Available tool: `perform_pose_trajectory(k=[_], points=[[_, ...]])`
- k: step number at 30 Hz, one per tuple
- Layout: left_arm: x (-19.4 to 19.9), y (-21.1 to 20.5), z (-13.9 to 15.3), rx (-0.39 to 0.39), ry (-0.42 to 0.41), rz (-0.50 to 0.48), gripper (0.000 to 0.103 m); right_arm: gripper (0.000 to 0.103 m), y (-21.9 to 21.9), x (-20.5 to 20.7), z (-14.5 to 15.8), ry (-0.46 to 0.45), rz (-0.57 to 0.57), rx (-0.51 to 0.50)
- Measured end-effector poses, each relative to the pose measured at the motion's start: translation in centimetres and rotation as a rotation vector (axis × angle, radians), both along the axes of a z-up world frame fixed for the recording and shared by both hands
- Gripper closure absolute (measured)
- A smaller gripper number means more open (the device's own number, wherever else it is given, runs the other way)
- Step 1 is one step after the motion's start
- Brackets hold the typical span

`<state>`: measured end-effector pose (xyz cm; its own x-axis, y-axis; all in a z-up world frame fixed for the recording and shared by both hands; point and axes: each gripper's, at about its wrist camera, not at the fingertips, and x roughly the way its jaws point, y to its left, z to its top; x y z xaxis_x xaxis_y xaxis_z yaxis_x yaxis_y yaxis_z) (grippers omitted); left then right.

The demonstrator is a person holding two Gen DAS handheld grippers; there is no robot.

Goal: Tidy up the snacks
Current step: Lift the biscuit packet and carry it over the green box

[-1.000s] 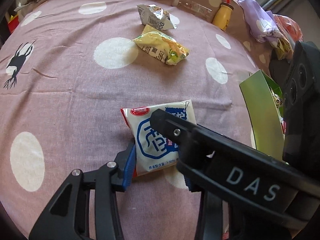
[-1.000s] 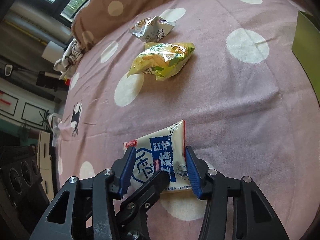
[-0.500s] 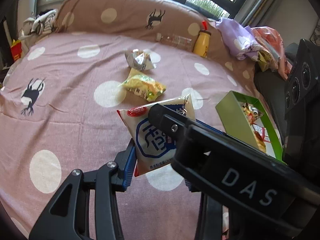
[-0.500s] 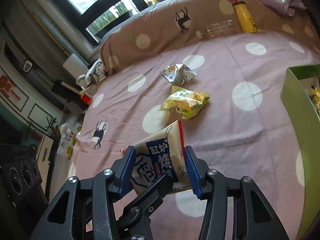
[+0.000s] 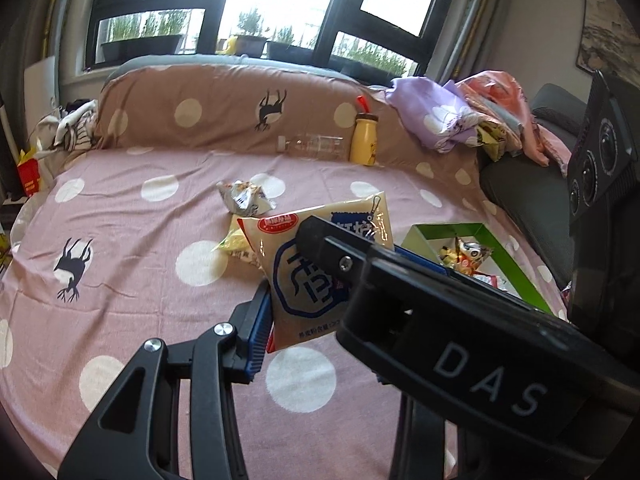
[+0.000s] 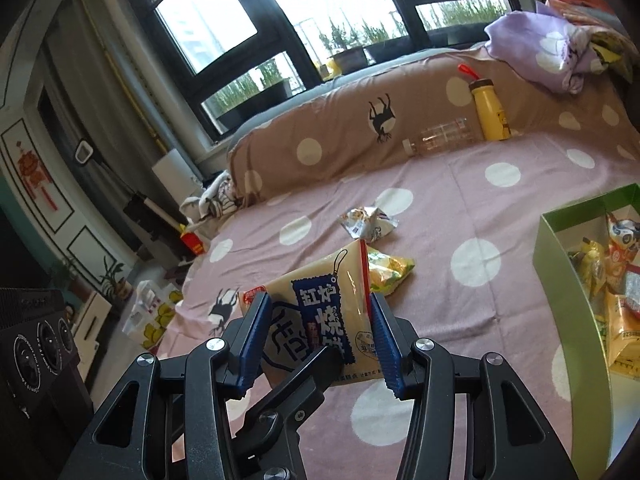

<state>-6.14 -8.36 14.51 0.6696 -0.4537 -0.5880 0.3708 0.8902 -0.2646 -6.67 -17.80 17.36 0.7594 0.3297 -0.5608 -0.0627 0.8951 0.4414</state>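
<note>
A cream and blue snack packet [image 5: 308, 280] [image 6: 320, 316] is held in the air above the pink dotted bed. Both grippers are shut on it: my left gripper [image 5: 320, 300] and my right gripper [image 6: 316, 344] each pinch its sides, and each gripper's finger crosses the other's view. A yellow-green snack bag [image 6: 388, 274] [image 5: 236, 246] and a crumpled silver packet [image 6: 368, 222] [image 5: 244, 198] lie on the bed beyond. A green box [image 6: 560, 280] [image 5: 516, 268] with several snacks inside stands at the right.
A yellow bottle [image 5: 364, 140] and a clear plastic bottle [image 5: 314, 146] lie against the brown bolster at the back. Purple and pink bedding [image 5: 452, 120] is piled at the back right. A dark chair [image 5: 520, 188] is at the right.
Both grippers have lifted the cream and blue packet off the bed and tilted upward, so the windows and the green box's inside now show.
</note>
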Motion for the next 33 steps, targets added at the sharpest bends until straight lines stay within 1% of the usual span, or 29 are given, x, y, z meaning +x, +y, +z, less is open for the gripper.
perform_pose_trajectory(k=[4,9,14,16,21,24,33], points=[[-0.2,-1.4,0.8,-0.013,-0.021,-0.046,0.064,0.050,-1.4,-0.8,0.8,-0.029,-0.043,-0.010],[-0.8,-4.1,1.9,0.018,-0.076,-0.101,0.064,0.050,-4.1,-2.0,1.5,-0.038,-0.107,0.014],[-1.0,-7.0,2.0,0.012,-0.083,-0.159,0.064,0.050,-7.1,-3.2,1.6,-0.053,-0.176,0.031],[-1.1,-8.6,1.8,0.026,-0.086,-0.187,0.064,0.050,-8.4,-3.4,1.3,-0.034,-0.202,0.029],[-0.9,-11.9,1.2,0.060,-0.074,-0.251,0.064,0.050,-11.5,-3.7,0.1,0.015,-0.278,0.061],[-0.5,-13.7,0.7,0.068,-0.057,-0.301,0.064,0.050,-13.0,-4.0,-0.4,0.039,-0.328,0.070],[-0.2,-17.5,-0.5,0.092,-0.019,-0.401,0.067,0.050,-16.5,-4.8,-1.9,0.123,-0.455,0.098]])
